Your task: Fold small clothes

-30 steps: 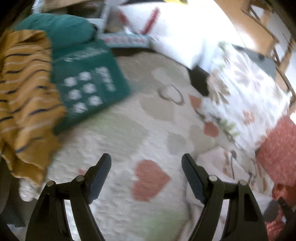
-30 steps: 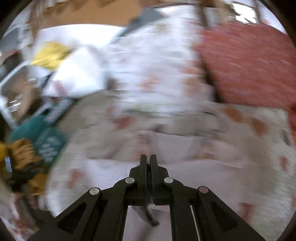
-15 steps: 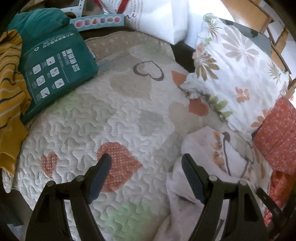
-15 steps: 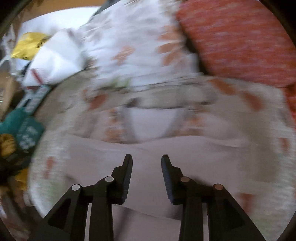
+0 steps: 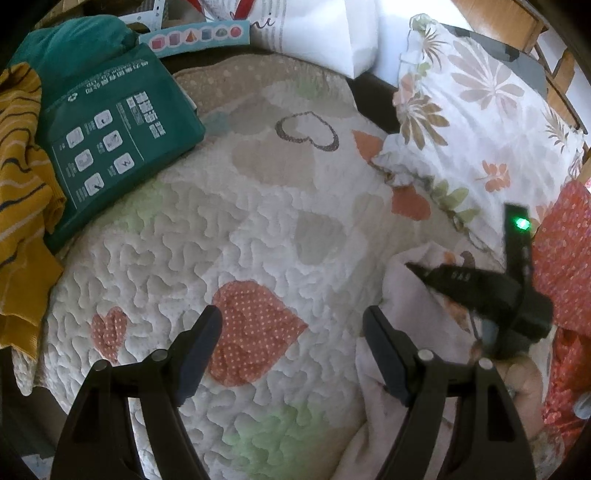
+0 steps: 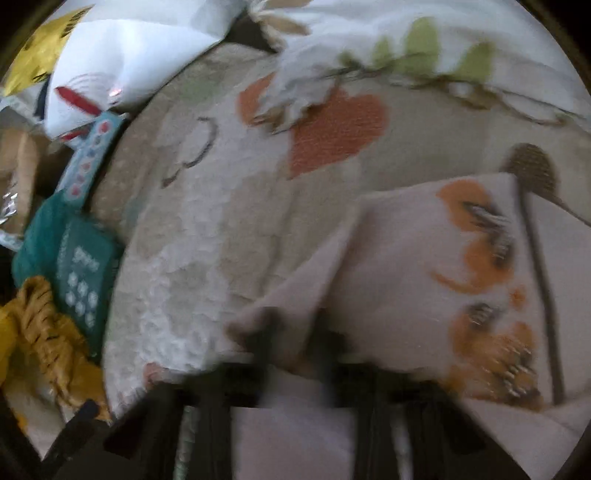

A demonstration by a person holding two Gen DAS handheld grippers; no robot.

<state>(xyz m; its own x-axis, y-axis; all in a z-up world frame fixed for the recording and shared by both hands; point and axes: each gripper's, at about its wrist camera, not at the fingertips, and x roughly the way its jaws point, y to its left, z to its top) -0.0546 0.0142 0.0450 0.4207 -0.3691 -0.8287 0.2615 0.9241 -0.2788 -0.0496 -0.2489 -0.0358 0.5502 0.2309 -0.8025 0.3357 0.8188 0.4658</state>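
Observation:
A small pale pink garment [image 6: 424,266] with an orange print lies on the heart-patterned quilt [image 5: 258,229]. It also shows in the left wrist view [image 5: 417,295] at the lower right. My right gripper [image 6: 295,332] is open and low over the garment's folded corner, its fingers blurred. It appears in the left wrist view [image 5: 417,267] as a dark body above the garment. My left gripper [image 5: 291,332] is open and empty over a red dotted heart, just left of the garment.
A green package [image 5: 110,140] and a mustard striped garment [image 5: 22,192] lie at the left. A floral pillow [image 5: 472,125] and red dotted fabric [image 5: 565,258] are at the right. White bags [image 5: 314,29] stand behind.
My right gripper has opened and dropped down close to the pink garment. The left gripper swung right, bringing the garment and then the right gripper into its view.

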